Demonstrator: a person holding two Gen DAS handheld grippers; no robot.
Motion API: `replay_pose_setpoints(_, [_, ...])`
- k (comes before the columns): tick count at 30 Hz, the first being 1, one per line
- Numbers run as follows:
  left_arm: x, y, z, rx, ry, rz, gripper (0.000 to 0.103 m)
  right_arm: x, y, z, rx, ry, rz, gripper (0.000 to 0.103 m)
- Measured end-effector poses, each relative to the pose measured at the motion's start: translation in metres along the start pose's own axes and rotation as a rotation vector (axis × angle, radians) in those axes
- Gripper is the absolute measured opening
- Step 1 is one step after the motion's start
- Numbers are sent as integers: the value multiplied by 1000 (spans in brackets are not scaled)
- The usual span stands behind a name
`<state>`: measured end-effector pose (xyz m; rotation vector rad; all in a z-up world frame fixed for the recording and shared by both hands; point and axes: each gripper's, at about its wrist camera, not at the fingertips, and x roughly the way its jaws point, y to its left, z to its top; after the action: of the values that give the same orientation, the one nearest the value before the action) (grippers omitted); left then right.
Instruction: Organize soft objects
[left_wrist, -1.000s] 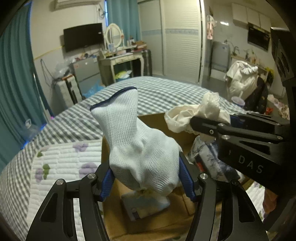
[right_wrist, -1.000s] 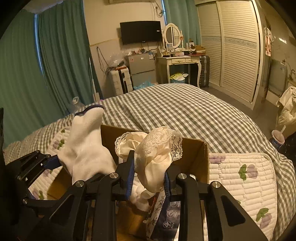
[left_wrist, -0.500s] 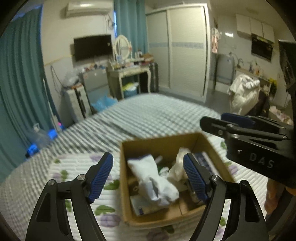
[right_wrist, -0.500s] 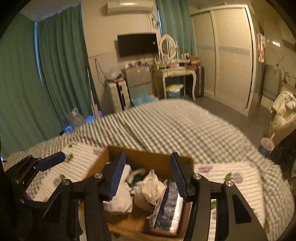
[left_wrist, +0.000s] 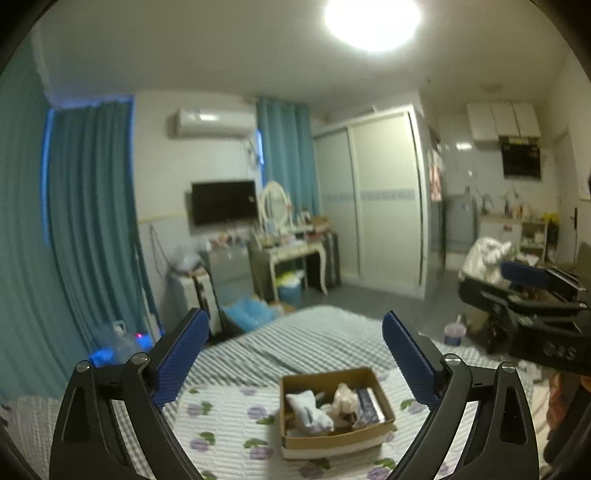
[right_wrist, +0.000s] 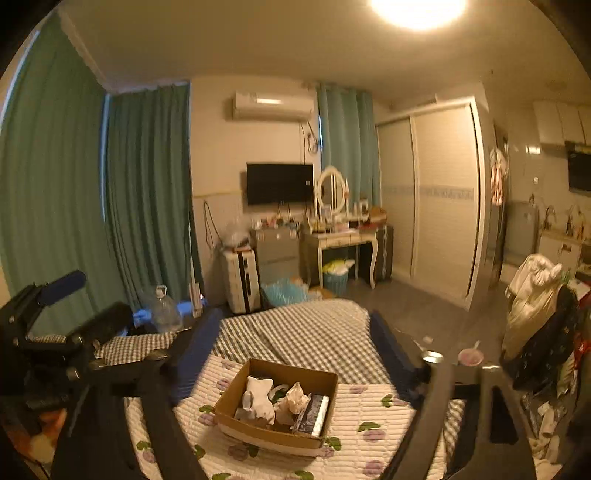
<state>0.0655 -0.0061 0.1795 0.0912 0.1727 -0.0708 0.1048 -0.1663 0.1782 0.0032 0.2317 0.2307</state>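
Both grippers hang up above the bed (left_wrist: 314, 339), looking down over it toward the far wall. The left gripper (left_wrist: 295, 354) has its blue-padded jaws spread wide and opening, with nothing between them but air. The right gripper (right_wrist: 291, 350) is the same: jaws far apart and opening, pads empty, though its near parts are blurred. Below them, on a white quilted mat (right_wrist: 369, 413) printed with purple flowers and green leaves, sits an open cardboard box (right_wrist: 317, 380). The soft things lie inside it: a white glove (right_wrist: 258, 400) slumped toward the left side, a crumpled cream lace cloth (right_wrist: 295, 400) just beside it in the middle, and a dark patterned folded piece (right_wrist: 314, 410) standing against the right wall of the box. The glove and the lace cloth touch; what lies under them I cannot make out. The mat rests on a grey-and-white checked bedcover. From the left gripper's side, the other gripper shows at the right edge, level with it and well apart. Beyond the bed stand teal curtains (right_wrist: 147, 192), a black television (right_wrist: 279, 183) on the wall, a white dressing table (right_wrist: 340, 236) with an oval mirror, and a sliding-door wardrobe (right_wrist: 432, 206). A ceiling lamp glares overhead.
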Motion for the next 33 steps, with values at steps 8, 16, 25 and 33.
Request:
replay_pose_setpoints(8, [-71, 6, -35, -63, -100, 44, 99, -79, 8, -47, -31, -53, -19, 103])
replay_pose_setpoints(16, [-38, -2, -113, -25, -7, 84, 99, -56, 6, -136, 17, -82, 21, 103])
replay_pose_setpoints(25, [-2, 2, -169, -46, 121, 80, 99, 10, -8, -192, 67, 71, 12, 103])
replay_pose_setpoints(33, [4, 6, -178, -57, 157, 70, 99, 24, -1, -200, 58, 104, 17, 103])
